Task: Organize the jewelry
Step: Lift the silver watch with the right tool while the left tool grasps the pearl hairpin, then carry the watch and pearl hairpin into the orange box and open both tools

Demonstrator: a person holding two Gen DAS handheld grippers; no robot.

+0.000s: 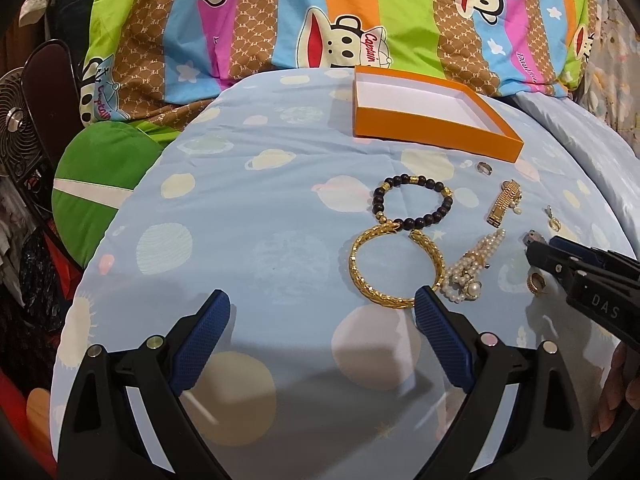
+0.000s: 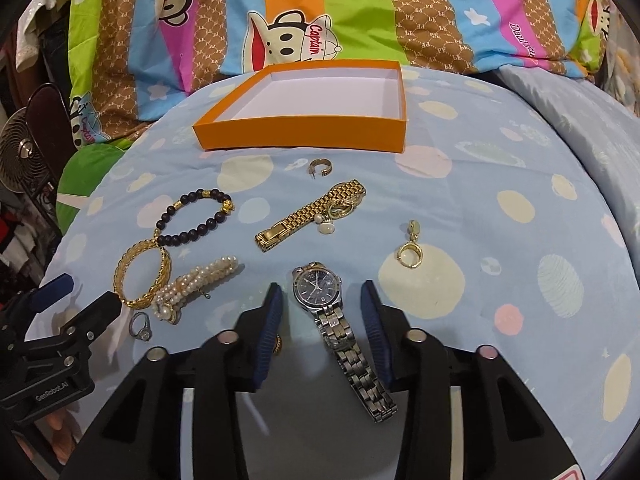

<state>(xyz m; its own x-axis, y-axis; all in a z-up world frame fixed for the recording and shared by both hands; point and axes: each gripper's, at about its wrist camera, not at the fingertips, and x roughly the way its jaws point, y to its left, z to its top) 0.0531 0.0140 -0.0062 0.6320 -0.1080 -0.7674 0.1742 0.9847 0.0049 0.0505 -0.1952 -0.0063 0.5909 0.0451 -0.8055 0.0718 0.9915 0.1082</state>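
Observation:
An empty orange box (image 2: 304, 136) (image 1: 432, 128) lies at the far side of the blue bedspread. Before it lie a dark bead bracelet (image 2: 192, 218) (image 1: 412, 202), a gold bangle (image 2: 142, 276) (image 1: 394, 270), a pearl piece (image 2: 196, 284) (image 1: 472, 268), a gold watch band (image 2: 312, 210) (image 1: 502, 202), a gold pendant (image 2: 410, 250), a small ring (image 2: 320, 167) and a silver ring (image 2: 141, 326). A silver watch (image 2: 320, 290) lies between the fingers of my open right gripper (image 2: 322, 300). My left gripper (image 1: 322, 312) is open and empty, just near the bangle.
A colourful striped cartoon quilt (image 1: 320, 12) is heaped behind the box. A green cushion (image 1: 100, 184) and a small fan (image 1: 16, 128) sit at the left. A gold ring (image 1: 536, 283) lies by the right gripper, which shows in the left wrist view (image 1: 536, 245).

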